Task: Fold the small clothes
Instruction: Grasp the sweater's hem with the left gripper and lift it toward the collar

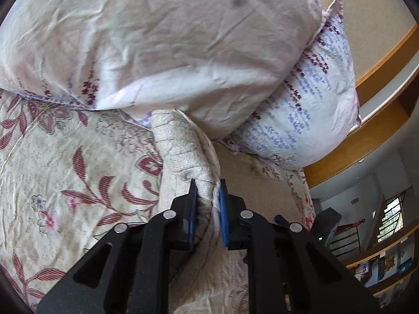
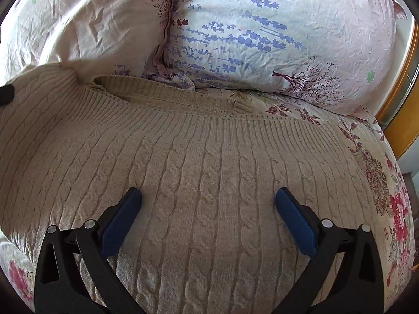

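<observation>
A beige cable-knit sweater (image 2: 204,178) lies spread on the floral bedsheet (image 2: 392,209), its ribbed hem toward the pillows. My right gripper (image 2: 208,196) is open, both blue pads resting on or just above the sweater's middle. My left gripper (image 1: 208,196) is shut on a bunched fold of the same sweater (image 1: 183,151), lifting it up off the bed near the pillows. A black part of the left gripper (image 2: 6,93) shows at the left edge of the right wrist view.
Two pale floral pillows (image 1: 157,39) (image 2: 275,31) lie stacked at the head of the bed, just beyond the sweater. A wooden headboard (image 1: 366,136) runs along the right. The floral sheet (image 1: 65,170) extends to the left.
</observation>
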Motion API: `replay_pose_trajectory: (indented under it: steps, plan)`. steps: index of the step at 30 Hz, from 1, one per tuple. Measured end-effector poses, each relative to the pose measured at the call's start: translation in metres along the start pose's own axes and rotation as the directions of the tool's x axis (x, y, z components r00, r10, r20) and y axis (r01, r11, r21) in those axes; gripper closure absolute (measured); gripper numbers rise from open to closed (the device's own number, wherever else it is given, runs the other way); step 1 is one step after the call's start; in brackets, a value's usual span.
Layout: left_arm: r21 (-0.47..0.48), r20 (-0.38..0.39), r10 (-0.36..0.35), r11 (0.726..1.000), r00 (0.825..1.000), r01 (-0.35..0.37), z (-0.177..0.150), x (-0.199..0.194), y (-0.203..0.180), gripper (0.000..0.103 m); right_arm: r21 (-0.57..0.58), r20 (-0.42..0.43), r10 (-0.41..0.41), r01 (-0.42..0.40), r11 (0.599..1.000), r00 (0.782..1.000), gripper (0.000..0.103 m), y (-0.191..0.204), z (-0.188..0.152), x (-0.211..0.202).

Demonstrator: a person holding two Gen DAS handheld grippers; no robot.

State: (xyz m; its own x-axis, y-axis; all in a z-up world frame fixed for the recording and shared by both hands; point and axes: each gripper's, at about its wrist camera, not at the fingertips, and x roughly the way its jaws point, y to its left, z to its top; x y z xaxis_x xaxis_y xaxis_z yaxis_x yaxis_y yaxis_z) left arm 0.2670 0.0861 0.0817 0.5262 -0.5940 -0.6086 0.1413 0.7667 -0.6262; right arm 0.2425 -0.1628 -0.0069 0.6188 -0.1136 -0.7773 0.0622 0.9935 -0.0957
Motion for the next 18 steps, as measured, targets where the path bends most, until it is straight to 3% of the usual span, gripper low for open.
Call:
replay_pose_trajectory:
  steps: [7, 13, 18]
  plan:
    - [-0.046, -0.023, -0.124, 0.991, 0.992, 0.123, -0.003, 0.03, -0.046, 0.091, -0.019, 0.007, 0.029, -0.029, 0.999, 1.0, 0.001, -0.004, 0.001, 0.001]
    - [-0.083, -0.08, -0.209, 0.976, 0.975, 0.203, -0.025, 0.082, -0.079, 0.091, -0.014, -0.052, 0.125, -0.126, 0.992, 0.991, 0.001, -0.025, 0.006, -0.001]
    - [-0.138, -0.129, -0.233, 0.967, 0.964, 0.215, -0.047, 0.119, -0.074, 0.091, -0.01, -0.047, 0.073, -0.074, 0.997, 0.996, 0.001, -0.054, -0.006, -0.012]
